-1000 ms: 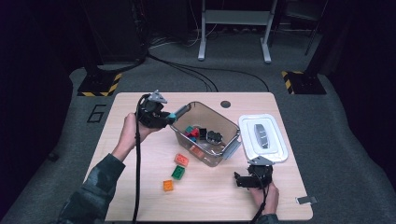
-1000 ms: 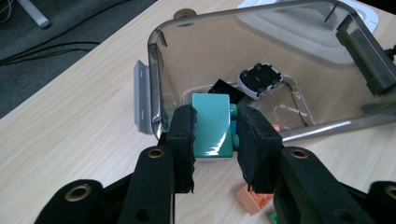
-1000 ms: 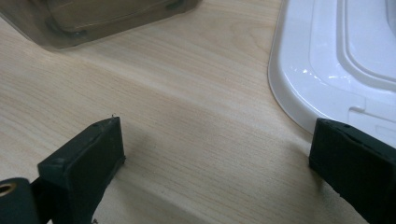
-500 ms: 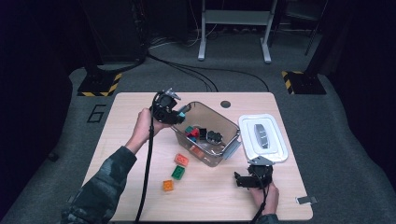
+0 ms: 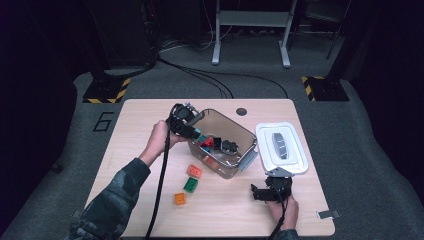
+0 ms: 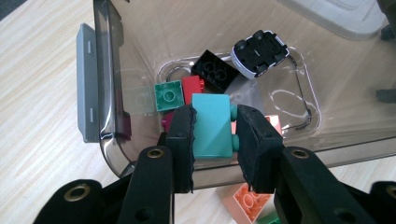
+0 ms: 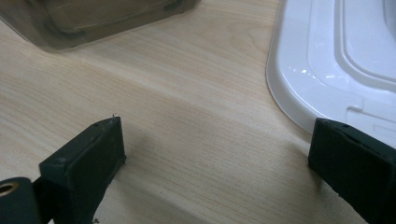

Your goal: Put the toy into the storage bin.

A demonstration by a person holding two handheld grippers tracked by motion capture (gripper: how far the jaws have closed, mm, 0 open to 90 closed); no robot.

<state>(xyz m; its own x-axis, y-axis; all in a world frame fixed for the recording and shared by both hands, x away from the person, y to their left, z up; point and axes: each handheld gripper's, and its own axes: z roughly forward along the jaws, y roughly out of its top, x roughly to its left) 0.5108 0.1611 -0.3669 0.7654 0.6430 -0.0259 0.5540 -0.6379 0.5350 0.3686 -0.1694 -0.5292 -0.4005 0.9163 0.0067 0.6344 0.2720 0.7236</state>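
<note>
Left tool (image 6: 212,135), at the frame's lower middle in the left gripper view, clenched on a teal brick (image 6: 212,125), held over the near rim of the clear bin (image 6: 105,70). Best carried a little farther over the open middle before letting go, kept low so the brick drops short and does not bounce off the wall or land on the toy car. Jaws to be opened fully and lifted straight up, so the studs do not catch on the pads. Inside the bin, left to right in that view: a green brick (image 6: 168,95), a red brick (image 6: 192,87), a black brick (image 6: 215,72), a white toy car (image 6: 259,52) lying wheels up at upper right; a pink piece partly hidden behind the right jaw. On the table (image 5: 135,112) in the high view, below left of the bin: an orange brick (image 5: 180,198), a green one, another orange one. White lid (image 5: 281,147) lying to the right of the bin. Right tool (image 5: 262,192) at lower right, released, jaws wide apart over bare wood, nothing between them.
</note>
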